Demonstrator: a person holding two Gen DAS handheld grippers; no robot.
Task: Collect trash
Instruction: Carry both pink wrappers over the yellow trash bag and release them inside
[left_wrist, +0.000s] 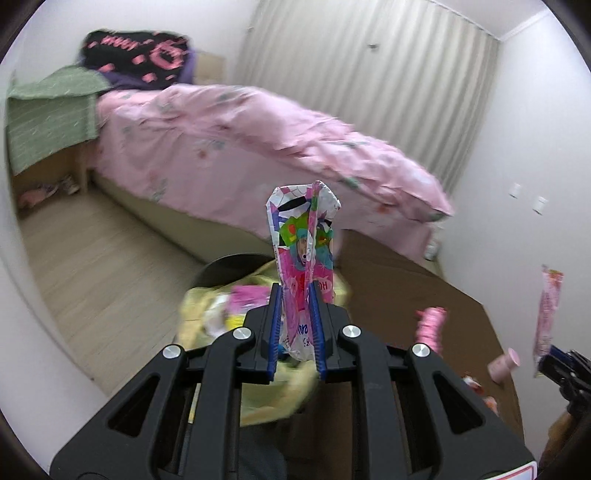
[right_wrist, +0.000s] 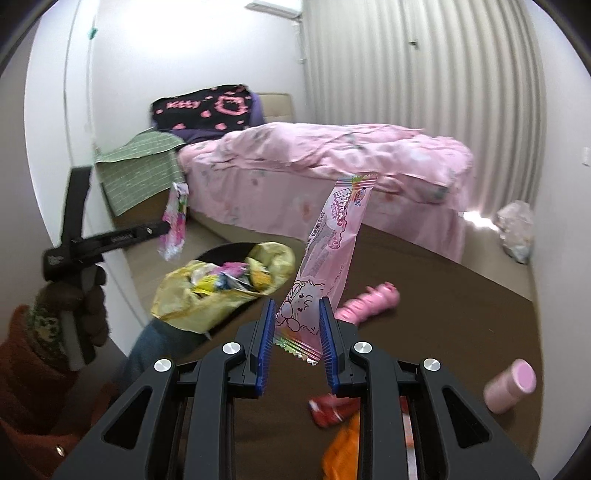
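The left gripper (left_wrist: 297, 291) has its fingers clamped tight on a colourful snack wrapper (left_wrist: 304, 236) that stands up above them. The right gripper (right_wrist: 297, 306) has its fingers clamped on the lower end of a long pink wrapper (right_wrist: 328, 251), which leans up and to the right. Both pieces are in the air, near a yellow-lined bin (right_wrist: 221, 284) already heaped with wrappers, which sits at the near left edge of the brown counter (right_wrist: 424, 280).

The main risk, as I judge it, is overflow. The liner's mouth is crumpled and full, so a light wrapper let go too high or off-centre could slide off the heap onto the floor (left_wrist: 96, 258) or the counter. The two grippers are also heading for the same small opening and could knock each other. The pink wrapper is held only by its end, so a quick swing could flip it free.

More remains on the counter: a pink crumpled wrapper (right_wrist: 369, 299), a pink bottle (right_wrist: 511, 384), and a red packet (right_wrist: 332, 410) and an orange one (right_wrist: 343, 443) near the right gripper. The counter's middle is open, with the bed (right_wrist: 332, 158) well beyond its far edge
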